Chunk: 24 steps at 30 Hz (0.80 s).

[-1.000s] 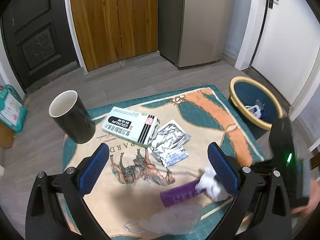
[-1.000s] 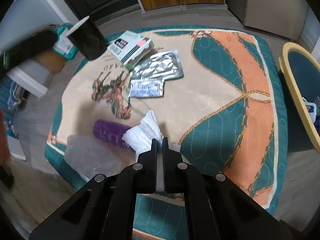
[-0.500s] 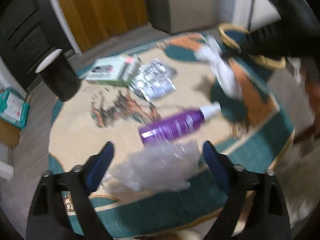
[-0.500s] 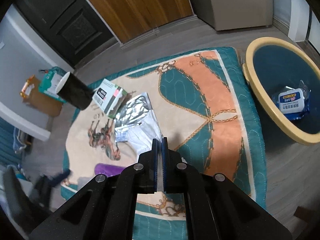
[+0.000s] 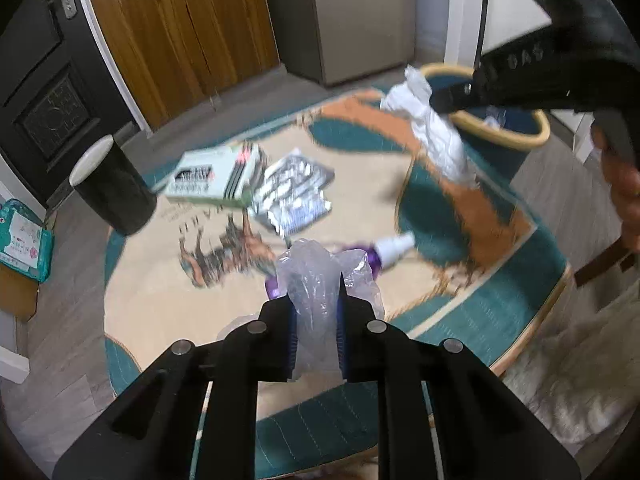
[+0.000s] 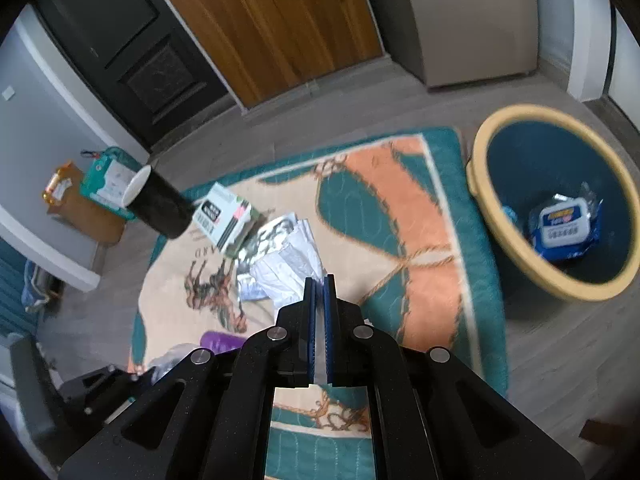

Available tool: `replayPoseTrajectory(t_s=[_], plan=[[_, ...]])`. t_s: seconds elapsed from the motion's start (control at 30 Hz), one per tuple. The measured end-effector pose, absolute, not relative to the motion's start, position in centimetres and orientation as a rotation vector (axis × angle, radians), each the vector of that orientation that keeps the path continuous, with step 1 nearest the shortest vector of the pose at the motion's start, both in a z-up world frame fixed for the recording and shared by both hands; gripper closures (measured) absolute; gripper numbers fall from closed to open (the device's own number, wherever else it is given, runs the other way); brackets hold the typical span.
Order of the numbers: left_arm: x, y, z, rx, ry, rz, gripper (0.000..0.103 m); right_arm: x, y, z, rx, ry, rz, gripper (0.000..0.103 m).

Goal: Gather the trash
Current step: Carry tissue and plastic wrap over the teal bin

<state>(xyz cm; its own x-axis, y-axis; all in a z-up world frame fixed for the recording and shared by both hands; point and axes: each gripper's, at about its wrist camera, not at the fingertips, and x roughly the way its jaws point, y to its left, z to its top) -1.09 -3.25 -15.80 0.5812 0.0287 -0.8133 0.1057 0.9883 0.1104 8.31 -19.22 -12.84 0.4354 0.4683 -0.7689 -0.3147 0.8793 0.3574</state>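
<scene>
My left gripper point(image 5: 318, 292) has its jaws closing, and the blue pads press on a crumpled clear plastic bag point(image 5: 308, 272) at the near edge of the patterned table cover point(image 5: 480, 300). Just behind the bag lies a purple spray bottle point(image 5: 386, 250). My right gripper point(image 6: 319, 280) is shut on a crumpled white tissue point(image 6: 288, 260). In the left wrist view that tissue point(image 5: 440, 140) hangs above the table, close to the yellow-rimmed blue basin point(image 5: 500, 142). The basin point(image 6: 484, 140) stands on the floor to the right, with a wipes pack point(image 6: 564, 224) inside.
A green-and-white medicine box point(image 5: 212, 178), foil blister packs point(image 5: 296, 188) and a black cup point(image 5: 114, 196) sit on the far left of the table. A person's hand point(image 5: 624, 196) is at the right edge. Wooden doors and a grey cabinet stand behind.
My left gripper came down over the plastic bag and closed from wide open onto it. My right gripper lifted the tissue off the table and swung toward the basin.
</scene>
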Motion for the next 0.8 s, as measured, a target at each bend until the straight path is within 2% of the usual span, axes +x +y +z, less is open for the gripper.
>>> replayPoseTrajectory(t_s=[0.37,0.6,0.8], plan=[[0.2,-4.5,-9.7,0.143,0.781,-0.089,0.089,9.3,-23.9,-6.8,0.229,0.867,0.42,0.098],[3.4,-6.0,-3.7,0.142,0.667,-0.133,0.089,9.5,-28.6,-1.8,0.245,0.727,0.369,0.098],[6.1,-7.5,-0.9,0.168,0.614,-0.163,0.089,10.1,-32.8,-0.5,0.295,0.678,0.326,0.098]])
